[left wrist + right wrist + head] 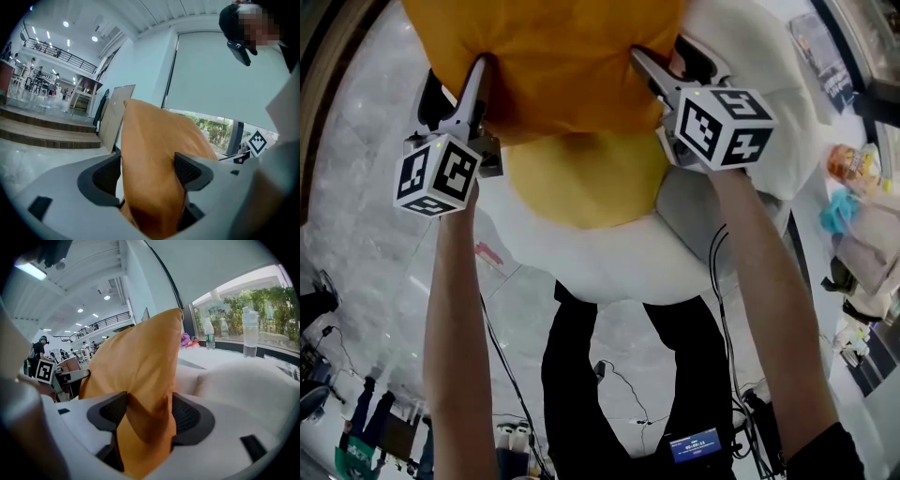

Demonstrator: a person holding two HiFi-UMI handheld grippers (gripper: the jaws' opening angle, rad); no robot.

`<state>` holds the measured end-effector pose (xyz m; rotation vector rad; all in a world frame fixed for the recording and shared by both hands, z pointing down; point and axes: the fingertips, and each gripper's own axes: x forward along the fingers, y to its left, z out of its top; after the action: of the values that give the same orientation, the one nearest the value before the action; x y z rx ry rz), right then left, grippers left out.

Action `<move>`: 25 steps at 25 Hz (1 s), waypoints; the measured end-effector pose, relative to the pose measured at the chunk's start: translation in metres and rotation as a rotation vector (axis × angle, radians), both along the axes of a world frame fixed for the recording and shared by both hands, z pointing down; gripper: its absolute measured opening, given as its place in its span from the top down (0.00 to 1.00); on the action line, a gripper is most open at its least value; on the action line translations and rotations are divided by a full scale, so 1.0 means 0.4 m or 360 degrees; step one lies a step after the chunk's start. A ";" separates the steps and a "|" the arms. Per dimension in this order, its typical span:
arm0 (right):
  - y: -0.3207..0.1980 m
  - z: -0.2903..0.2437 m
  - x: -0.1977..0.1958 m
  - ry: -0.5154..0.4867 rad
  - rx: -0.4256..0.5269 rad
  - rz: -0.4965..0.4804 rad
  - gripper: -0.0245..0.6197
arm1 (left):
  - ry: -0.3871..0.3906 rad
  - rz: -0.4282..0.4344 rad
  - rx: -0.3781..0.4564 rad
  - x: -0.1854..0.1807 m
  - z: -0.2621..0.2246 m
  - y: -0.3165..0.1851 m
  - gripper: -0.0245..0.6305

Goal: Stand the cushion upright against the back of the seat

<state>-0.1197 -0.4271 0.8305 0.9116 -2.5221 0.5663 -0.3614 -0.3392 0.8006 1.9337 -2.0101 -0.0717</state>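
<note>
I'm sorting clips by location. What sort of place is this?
Probably a large open-plan lobby or shared workspace: a railed mezzanine overlooks wide steps, the polished stone floor reflects light, and tall windows look onto trees.

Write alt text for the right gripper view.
An orange cushion rises between the right gripper's wide-set jaws, filling the gap. Behind it sit a white seat and bottles by a window.
</note>
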 end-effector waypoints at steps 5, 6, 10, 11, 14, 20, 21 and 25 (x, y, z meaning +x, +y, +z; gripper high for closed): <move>0.012 -0.009 0.015 0.0085 -0.0058 0.0011 0.46 | -0.0091 0.0038 -0.0144 0.020 -0.002 0.021 0.35; 0.016 -0.011 0.019 0.0099 -0.0068 0.0009 0.46 | -0.0115 0.0057 -0.0170 0.026 -0.002 0.028 0.34; 0.040 -0.015 0.042 0.0136 -0.0121 0.0011 0.46 | -0.0099 0.0046 -0.0208 0.040 -0.014 0.061 0.32; 0.049 -0.016 0.048 0.0139 -0.0137 0.0009 0.46 | -0.0089 0.0035 -0.0216 0.043 -0.017 0.070 0.32; 0.080 -0.026 0.065 0.0156 -0.0177 0.0002 0.46 | -0.0068 0.0015 -0.0244 0.050 -0.024 0.101 0.32; 0.150 -0.057 0.093 0.0196 -0.0240 -0.0007 0.46 | -0.0028 0.0010 -0.0290 0.073 -0.058 0.176 0.32; 0.159 -0.065 0.097 0.0201 -0.0244 -0.0008 0.46 | -0.0034 0.0019 -0.0289 0.081 -0.069 0.182 0.32; 0.196 -0.114 0.108 0.0211 -0.0255 -0.0020 0.46 | -0.0076 0.0038 -0.0242 0.102 -0.143 0.204 0.33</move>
<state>-0.0766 -0.3485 0.7850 0.8448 -2.3254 0.6705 -0.3205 -0.2577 0.7432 1.8798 -1.9611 0.1307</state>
